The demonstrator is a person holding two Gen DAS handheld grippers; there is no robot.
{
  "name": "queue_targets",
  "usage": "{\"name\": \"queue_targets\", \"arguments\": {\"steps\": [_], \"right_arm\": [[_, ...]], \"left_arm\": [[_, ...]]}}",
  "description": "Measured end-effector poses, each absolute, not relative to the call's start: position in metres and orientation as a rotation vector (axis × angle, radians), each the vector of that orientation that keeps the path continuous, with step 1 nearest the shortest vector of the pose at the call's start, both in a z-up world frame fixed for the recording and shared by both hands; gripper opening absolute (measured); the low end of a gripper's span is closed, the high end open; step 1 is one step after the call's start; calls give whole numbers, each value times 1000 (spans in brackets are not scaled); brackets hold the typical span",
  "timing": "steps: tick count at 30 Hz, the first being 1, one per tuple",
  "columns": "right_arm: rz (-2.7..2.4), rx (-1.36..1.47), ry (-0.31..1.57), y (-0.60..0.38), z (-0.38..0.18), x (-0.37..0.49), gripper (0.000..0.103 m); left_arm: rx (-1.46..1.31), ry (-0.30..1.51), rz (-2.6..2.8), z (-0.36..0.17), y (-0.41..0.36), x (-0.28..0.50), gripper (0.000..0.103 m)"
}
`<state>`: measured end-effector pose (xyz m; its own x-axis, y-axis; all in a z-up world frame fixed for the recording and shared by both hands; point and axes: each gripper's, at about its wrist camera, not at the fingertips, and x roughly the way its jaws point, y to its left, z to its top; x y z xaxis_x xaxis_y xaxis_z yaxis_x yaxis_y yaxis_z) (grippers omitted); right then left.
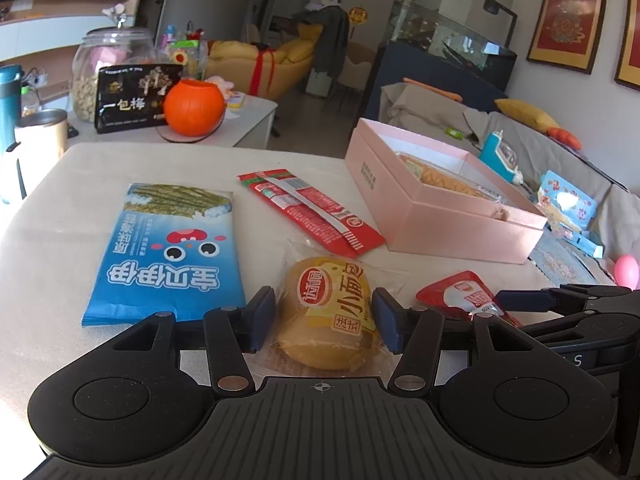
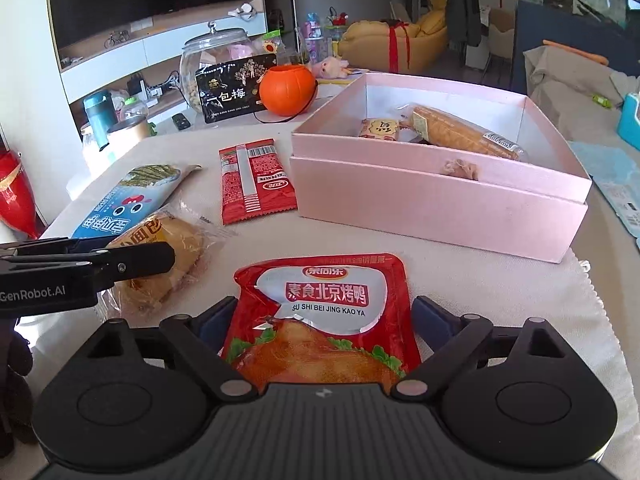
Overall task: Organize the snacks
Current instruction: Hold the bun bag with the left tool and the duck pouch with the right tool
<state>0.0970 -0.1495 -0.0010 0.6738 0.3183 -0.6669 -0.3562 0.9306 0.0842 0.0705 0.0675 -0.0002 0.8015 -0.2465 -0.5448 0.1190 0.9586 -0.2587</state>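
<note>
My left gripper (image 1: 323, 318) is open, its blue pads on either side of a wrapped yellow bread bun (image 1: 328, 312) lying on the table; whether the pads touch it I cannot tell. My right gripper (image 2: 320, 324) is open around a red roast-duck snack pouch (image 2: 320, 320), also on the table. A blue seaweed snack bag (image 1: 168, 252) and a red sausage packet (image 1: 308, 208) lie further out. The open pink box (image 2: 440, 208) holds a long bread loaf (image 2: 460, 132) and a small wrapped cake (image 2: 378, 128). The left gripper (image 2: 160, 258) also shows over the bun (image 2: 176, 256).
Behind the table a lower white table holds a glass jar (image 1: 112, 68), a black plum box (image 1: 136, 96) and an orange pumpkin pot (image 1: 194, 108). A metal cup (image 1: 40, 136) stands at the left edge. A sofa (image 1: 560, 152) with toys lies to the right.
</note>
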Motion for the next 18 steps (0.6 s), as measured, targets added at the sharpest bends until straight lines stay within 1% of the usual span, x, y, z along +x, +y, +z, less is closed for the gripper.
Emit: {"name": "queue_targets", "arguments": {"steps": [7, 8, 10, 11, 12, 13, 14, 15, 17, 18], "right_arm": [[395, -3, 740, -156, -1, 98, 95], [388, -9, 741, -155, -1, 97, 94], [360, -28, 745, -153, 1, 96, 87], [356, -28, 755, -153, 3, 96, 86], [356, -18, 762, -156, 6, 95, 82], [361, -1, 763, -160, 10, 94, 72], [371, 14, 762, -166, 16, 93, 65], [371, 20, 763, -169, 21, 92, 56], [351, 5, 756, -175, 29, 90, 34], [340, -11, 752, -177, 31, 89, 34]], "left_arm": [[-216, 611, -198, 0, 68, 70, 60], [-216, 611, -198, 0, 68, 71, 60], [-217, 611, -198, 0, 68, 70, 60], [-216, 611, -198, 0, 67, 70, 60], [-216, 611, -198, 0, 67, 70, 60], [-214, 611, -198, 0, 67, 70, 60], [-212, 611, -198, -1, 67, 70, 60], [-211, 611, -198, -1, 67, 70, 60], [-210, 611, -198, -1, 67, 70, 60], [-211, 610, -197, -1, 67, 70, 60]]}}
